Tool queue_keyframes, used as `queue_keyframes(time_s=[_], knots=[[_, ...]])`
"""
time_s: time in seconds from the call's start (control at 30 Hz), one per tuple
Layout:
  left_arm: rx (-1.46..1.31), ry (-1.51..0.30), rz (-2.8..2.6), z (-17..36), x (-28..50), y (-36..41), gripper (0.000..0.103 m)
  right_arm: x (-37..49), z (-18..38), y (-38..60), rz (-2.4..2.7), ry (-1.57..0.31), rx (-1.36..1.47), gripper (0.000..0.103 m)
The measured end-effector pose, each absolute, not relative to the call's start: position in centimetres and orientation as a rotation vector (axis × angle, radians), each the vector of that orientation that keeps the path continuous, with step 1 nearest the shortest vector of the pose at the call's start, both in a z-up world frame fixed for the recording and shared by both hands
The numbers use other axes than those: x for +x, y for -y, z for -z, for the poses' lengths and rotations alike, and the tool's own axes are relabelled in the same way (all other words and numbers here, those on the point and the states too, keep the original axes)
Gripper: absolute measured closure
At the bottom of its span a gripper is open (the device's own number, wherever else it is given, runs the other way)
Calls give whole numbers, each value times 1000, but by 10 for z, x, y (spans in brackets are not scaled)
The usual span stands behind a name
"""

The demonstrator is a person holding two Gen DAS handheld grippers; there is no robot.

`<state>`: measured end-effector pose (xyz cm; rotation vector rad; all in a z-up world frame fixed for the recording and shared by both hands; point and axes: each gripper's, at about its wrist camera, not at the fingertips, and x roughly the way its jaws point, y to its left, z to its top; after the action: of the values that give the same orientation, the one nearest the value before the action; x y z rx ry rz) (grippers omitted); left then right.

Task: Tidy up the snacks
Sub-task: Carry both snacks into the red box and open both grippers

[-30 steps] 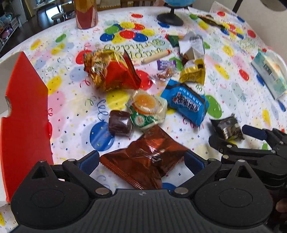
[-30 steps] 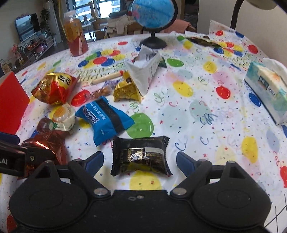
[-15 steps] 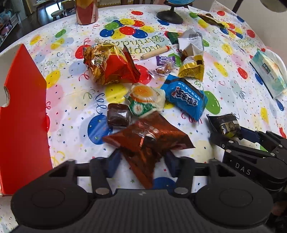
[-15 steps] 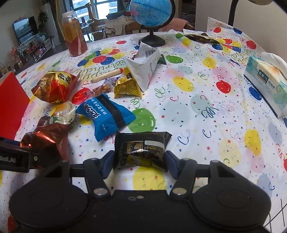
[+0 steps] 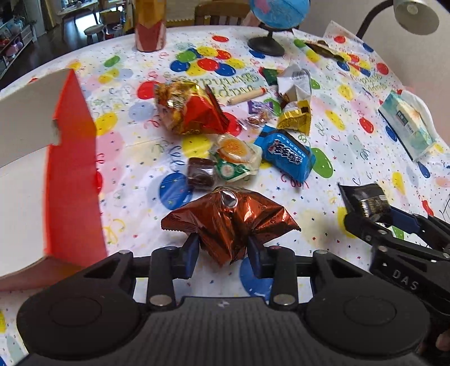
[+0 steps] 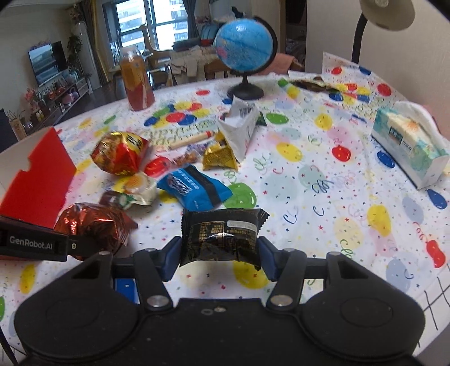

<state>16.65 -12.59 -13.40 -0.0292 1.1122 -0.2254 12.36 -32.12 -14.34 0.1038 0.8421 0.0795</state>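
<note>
brown foil packet (image 5: 229, 219) pinched by left gripper (image 5: 223, 247); black packet (image 6: 222, 233) clamped by right gripper (image 6: 218, 253); both lifted, likely for red box (image 5: 70, 169).

A: Where does the light come from?
B: Daylight enters through the window (image 6: 157, 21) at the upper left of the right wrist view; the table (image 6: 323, 180) is evenly bright.
A: Any glare?
B: Highlights glint on the copper foil packet (image 5: 229, 222).
A: Sharpness?
B: The red box (image 5: 70, 169) and globe (image 6: 243, 42) are blurred. Both frames bend strongly at the edges, with dark corners.
</note>
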Motion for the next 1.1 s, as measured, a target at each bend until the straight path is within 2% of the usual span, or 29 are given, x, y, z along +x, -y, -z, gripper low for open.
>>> queue_keyframes(time_s=[0.37,0.63,1.1], knots=[[-75,-1010,229,97,133,89,70,92,108,291,-113,-769,96,48],[-125,-892,210,48,109,51,70,79,68,259,-192,-692,85,48],[-160,-755,14,-1,90,-36,70,100,20,160,-431,-594,-1,48]])
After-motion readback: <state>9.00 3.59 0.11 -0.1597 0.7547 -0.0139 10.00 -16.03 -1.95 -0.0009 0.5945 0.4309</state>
